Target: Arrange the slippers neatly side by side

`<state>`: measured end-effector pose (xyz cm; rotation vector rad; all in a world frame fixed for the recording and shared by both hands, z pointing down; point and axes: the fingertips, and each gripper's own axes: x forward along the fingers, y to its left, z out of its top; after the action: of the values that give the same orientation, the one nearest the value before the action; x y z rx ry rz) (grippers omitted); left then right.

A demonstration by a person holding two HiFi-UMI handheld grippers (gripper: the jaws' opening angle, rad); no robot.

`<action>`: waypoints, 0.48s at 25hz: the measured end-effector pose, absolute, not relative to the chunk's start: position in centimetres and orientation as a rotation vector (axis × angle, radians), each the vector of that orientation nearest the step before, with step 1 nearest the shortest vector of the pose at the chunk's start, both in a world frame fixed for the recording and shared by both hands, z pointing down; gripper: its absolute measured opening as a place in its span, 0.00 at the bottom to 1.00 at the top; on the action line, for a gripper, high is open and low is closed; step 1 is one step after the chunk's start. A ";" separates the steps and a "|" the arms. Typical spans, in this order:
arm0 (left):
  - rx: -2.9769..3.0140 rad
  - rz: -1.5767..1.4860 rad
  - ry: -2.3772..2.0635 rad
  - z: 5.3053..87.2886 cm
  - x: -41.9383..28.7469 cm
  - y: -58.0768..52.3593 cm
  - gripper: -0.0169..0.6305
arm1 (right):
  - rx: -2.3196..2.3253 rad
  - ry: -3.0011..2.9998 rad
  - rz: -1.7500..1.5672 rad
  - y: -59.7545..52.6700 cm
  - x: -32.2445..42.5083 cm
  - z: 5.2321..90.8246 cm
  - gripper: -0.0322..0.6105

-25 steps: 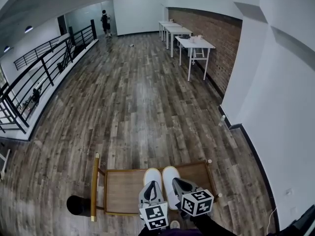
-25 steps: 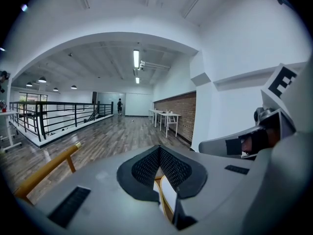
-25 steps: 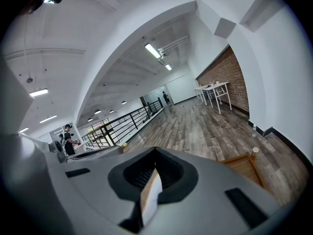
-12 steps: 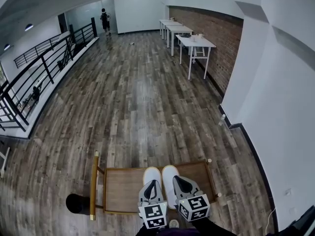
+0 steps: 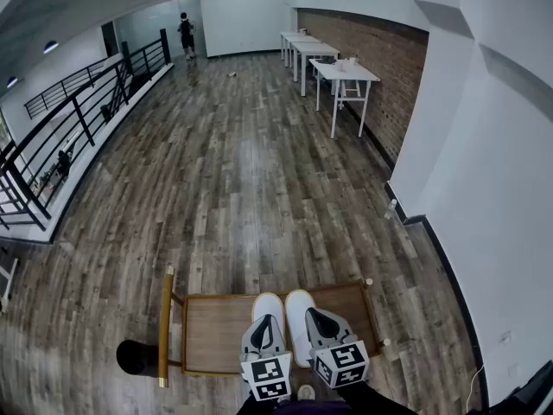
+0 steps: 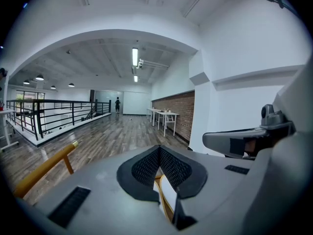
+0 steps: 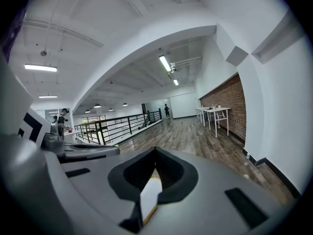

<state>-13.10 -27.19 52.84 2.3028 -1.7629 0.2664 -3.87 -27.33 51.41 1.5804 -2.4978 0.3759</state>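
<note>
My left hand-held gripper [image 5: 267, 323] pinches the left slipper [image 5: 268, 304], my right hand-held gripper [image 5: 312, 317] pinches the right slipper [image 5: 298, 301], side by side on the counter [image 5: 216, 327]; letting both go seems next.

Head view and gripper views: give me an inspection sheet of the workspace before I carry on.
Surface: low wooden table on a plank floor.
Job's things: white slippers side by side on it, toes pointing away.
Clutter: dark round object on the floor left of the table.
Grippers: left gripper and right gripper shut, above the heels; grip on a slipper unconfirmed.
Cables: possibly a thin cord by the right wall.
Surroundings: white tables, black railing, distant person.
</note>
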 end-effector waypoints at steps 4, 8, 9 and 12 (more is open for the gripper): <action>2.303 0.269 -1.762 52.8 -13.0 -27.1 0.03 | 1.583 -2.492 0.390 -27.3 -3.8 51.5 0.05; 2.304 0.266 -1.760 52.9 -13.0 -27.1 0.03 | 1.594 -2.486 0.392 -27.3 -3.7 51.6 0.05; 2.303 0.265 -1.759 52.9 -13.0 -27.1 0.03 | 1.595 -2.483 0.393 -27.3 -3.7 51.7 0.05; 2.301 0.262 -1.757 53.1 -13.2 -27.1 0.03 | 1.598 -2.480 0.397 -27.4 -3.8 51.9 0.05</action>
<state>-13.18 -27.09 53.07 2.3008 -1.7573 0.2623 -3.75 -27.39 51.86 1.5979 -2.4802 0.3971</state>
